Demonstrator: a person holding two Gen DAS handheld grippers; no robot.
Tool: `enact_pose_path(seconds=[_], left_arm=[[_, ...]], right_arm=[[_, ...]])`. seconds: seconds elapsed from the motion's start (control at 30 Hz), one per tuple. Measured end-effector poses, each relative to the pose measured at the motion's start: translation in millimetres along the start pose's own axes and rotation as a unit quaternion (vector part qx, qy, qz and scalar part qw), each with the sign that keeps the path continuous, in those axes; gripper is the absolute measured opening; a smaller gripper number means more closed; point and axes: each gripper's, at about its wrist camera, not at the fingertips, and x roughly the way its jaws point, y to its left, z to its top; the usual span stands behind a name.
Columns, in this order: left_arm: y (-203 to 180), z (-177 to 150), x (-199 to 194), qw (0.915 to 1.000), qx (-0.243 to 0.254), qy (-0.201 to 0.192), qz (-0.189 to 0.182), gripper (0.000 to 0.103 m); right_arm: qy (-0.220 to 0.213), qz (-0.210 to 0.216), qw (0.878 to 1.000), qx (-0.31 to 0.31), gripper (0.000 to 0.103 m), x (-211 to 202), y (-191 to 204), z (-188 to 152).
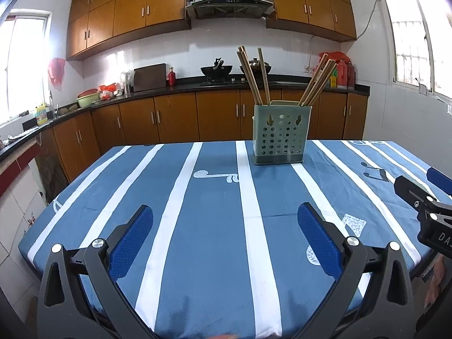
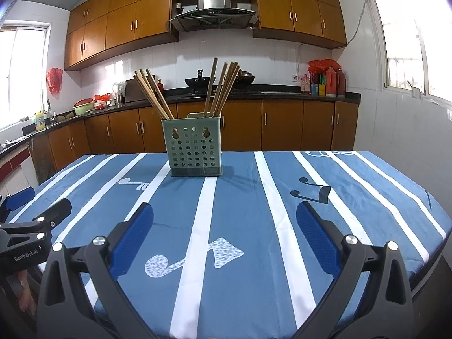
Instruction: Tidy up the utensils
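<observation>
The table under a blue cloth with white stripes carries only a pale green perforated plastic utensil holder toward its far side, left of centre in the right wrist view. Wooden chopsticks stand in it in two splayed bunches, one leaning left, one right. The left gripper and right gripper hover at the near edge, spread wide and empty. Any reach should probably come from above, steadying the holder.
</observation>
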Motion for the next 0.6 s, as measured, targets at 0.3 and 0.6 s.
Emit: enact_pose_path(seconds=[0.3, 0.6], left_arm=[[-2.3, -1.3, 2.7, 1.0000, 0.000, 0.004, -0.002, 0.101], [-4.8, -3.5, 5.7, 1.0000, -0.001, 0.008, -0.005, 0.101]], right_arm=[[0.005, 0.000, 1.000, 0.004, 0.099, 3.6, -1.3, -1.0], [0.012, 0.000, 1.000, 0.010, 0.099, 7.6, -3.7, -3.6]])
